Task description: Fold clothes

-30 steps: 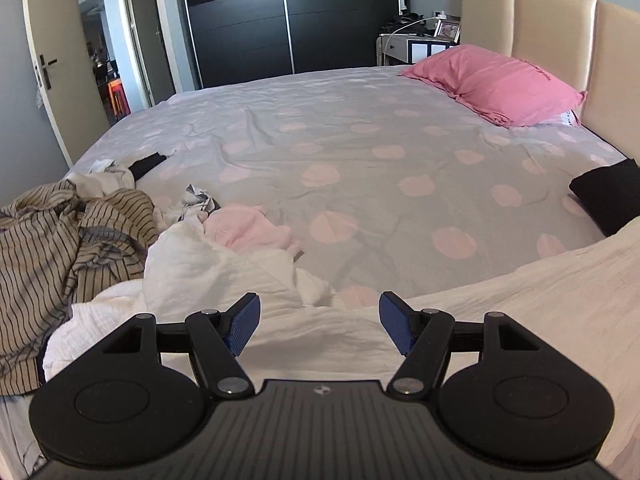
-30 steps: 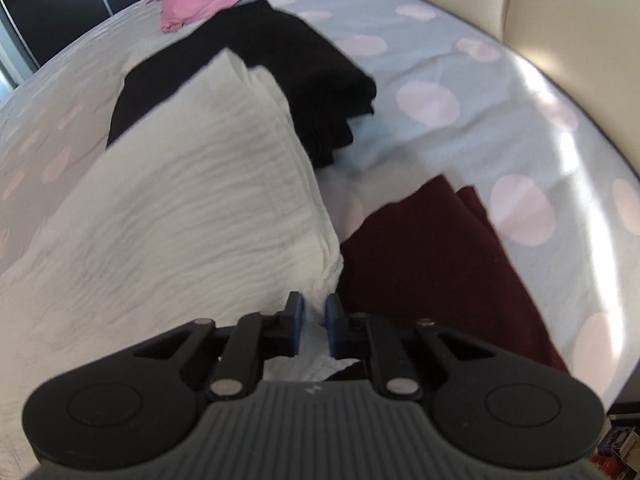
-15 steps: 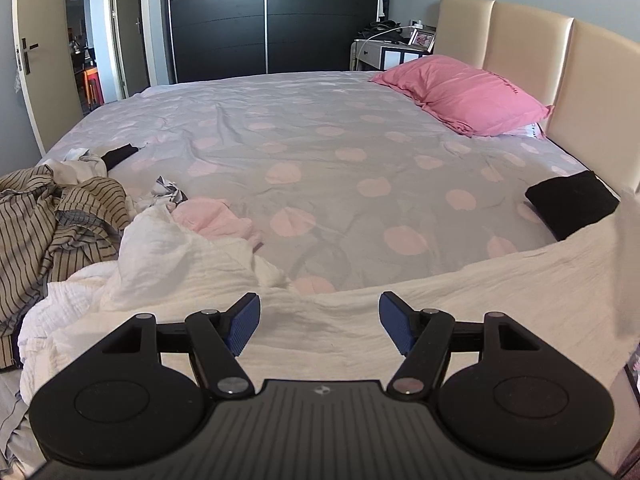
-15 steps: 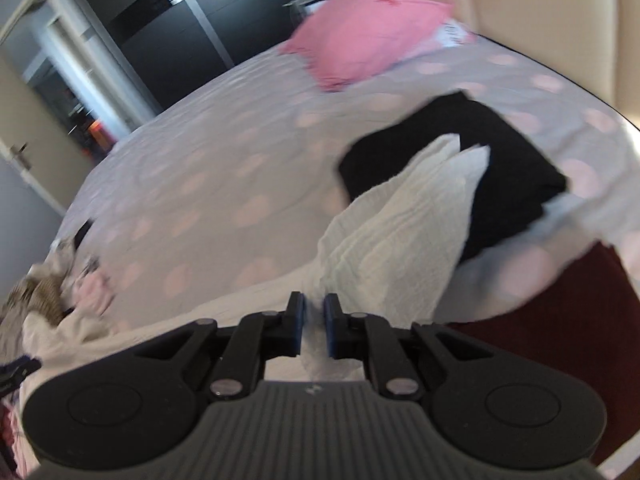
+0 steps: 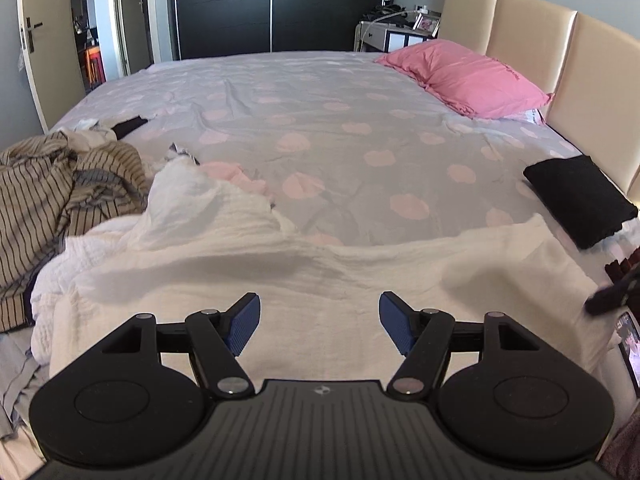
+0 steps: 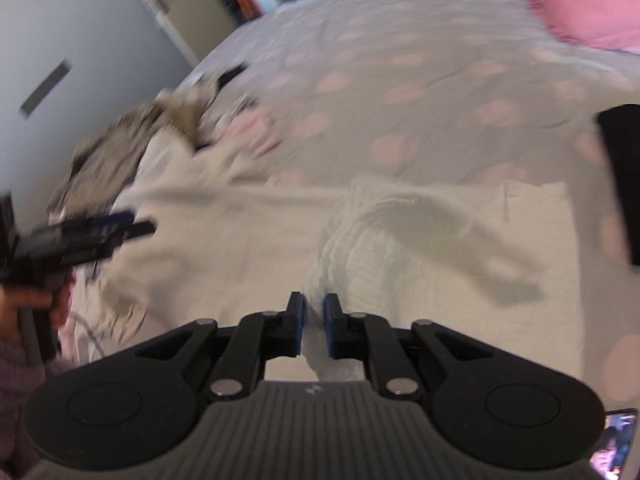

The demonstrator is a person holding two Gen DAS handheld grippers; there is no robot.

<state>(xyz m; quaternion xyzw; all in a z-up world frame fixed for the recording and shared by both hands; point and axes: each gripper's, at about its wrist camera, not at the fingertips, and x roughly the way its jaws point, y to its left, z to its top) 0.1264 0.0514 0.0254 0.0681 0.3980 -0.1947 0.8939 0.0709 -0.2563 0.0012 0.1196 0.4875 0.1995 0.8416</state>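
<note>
- Bed (image 5: 320, 128): white garment (image 5: 320, 280) is lying spread across the near edge, between the striped clothes pile (image 5: 60, 192) and the folded black item (image 5: 580, 200).
- Risk: the carried edge is bunching into a ridge; the fold is prob. landing crooked, since only one corner is being held.
- Risk: the pinch is thin, so cloth could be slipping out mid-swing.
- Right gripper (image 6: 314, 324): jaws nearly closed, clamping a fold of the white garment.
- Left gripper (image 5: 319, 322): jaws standing wide, hovering over the garment w/ nothing between them.
</note>
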